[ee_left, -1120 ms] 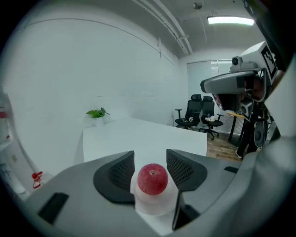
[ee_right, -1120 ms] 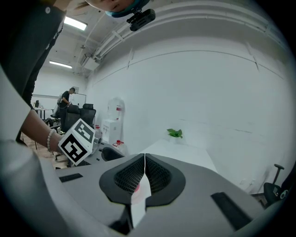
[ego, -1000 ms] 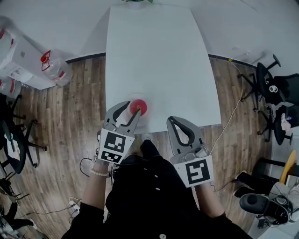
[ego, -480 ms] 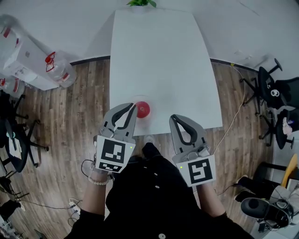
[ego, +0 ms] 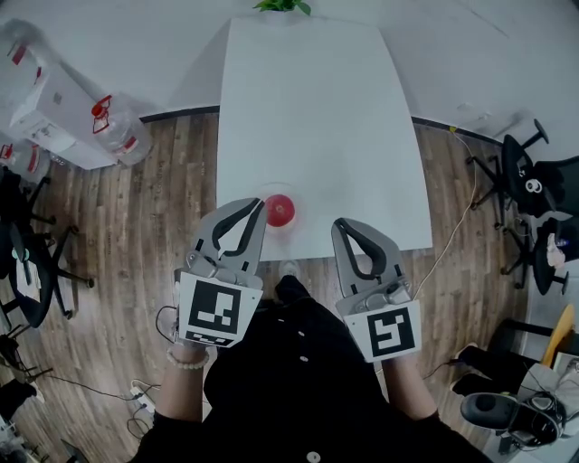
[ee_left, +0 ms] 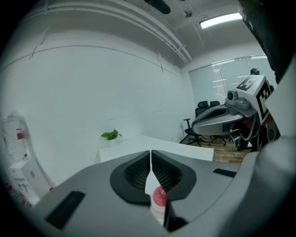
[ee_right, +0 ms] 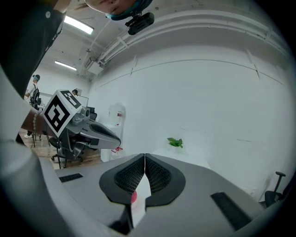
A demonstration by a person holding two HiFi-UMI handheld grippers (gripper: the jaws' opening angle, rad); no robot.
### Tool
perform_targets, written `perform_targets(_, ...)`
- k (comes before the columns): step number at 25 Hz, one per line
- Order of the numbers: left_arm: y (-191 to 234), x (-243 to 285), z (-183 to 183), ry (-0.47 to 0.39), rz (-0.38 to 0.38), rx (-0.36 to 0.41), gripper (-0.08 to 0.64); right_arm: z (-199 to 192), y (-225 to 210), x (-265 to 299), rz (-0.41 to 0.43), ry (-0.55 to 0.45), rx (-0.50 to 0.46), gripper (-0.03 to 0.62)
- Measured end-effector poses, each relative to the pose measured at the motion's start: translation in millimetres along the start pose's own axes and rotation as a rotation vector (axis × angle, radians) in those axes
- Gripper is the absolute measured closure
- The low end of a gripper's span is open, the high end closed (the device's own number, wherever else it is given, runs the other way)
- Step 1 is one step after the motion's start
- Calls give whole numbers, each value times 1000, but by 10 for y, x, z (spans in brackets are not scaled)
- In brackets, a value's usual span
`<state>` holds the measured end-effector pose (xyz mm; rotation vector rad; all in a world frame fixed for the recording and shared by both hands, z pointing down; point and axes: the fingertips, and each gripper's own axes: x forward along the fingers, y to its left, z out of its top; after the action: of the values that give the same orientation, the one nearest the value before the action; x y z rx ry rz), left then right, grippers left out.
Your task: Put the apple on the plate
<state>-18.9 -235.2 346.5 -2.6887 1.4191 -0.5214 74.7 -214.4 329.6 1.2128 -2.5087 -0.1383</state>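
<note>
A red apple (ego: 280, 210) rests on a pale round plate (ego: 291, 231) near the front edge of the white table (ego: 312, 108). My left gripper (ego: 259, 204) is shut and empty, its tips just left of the apple and apart from it. My right gripper (ego: 340, 225) is also shut and empty, off to the apple's right. In the left gripper view the closed jaws (ee_left: 151, 153) meet above the apple (ee_left: 159, 197). In the right gripper view the shut jaws (ee_right: 144, 157) hide most of the apple (ee_right: 134, 197).
A small green plant (ego: 283, 5) stands at the table's far end. Large water bottles (ego: 118, 136) and white boxes stand on the wooden floor at the left. Black office chairs (ego: 529, 172) and cables are at the right.
The left gripper's jaws, open round the apple a second ago, have shut empty, and the gripper has drawn back and risen. The apple stays on the plate. The right gripper has barely moved.
</note>
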Motion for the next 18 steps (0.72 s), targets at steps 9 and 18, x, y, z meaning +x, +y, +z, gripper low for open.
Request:
perform_targets(9,30,-94,45,-3,15,-18,538,53,49,12,2,-7,-11,551)
perform_targets(18,41,-92,47,-7,21,-14,538,57,27,-12,-1,-6,-18,551)
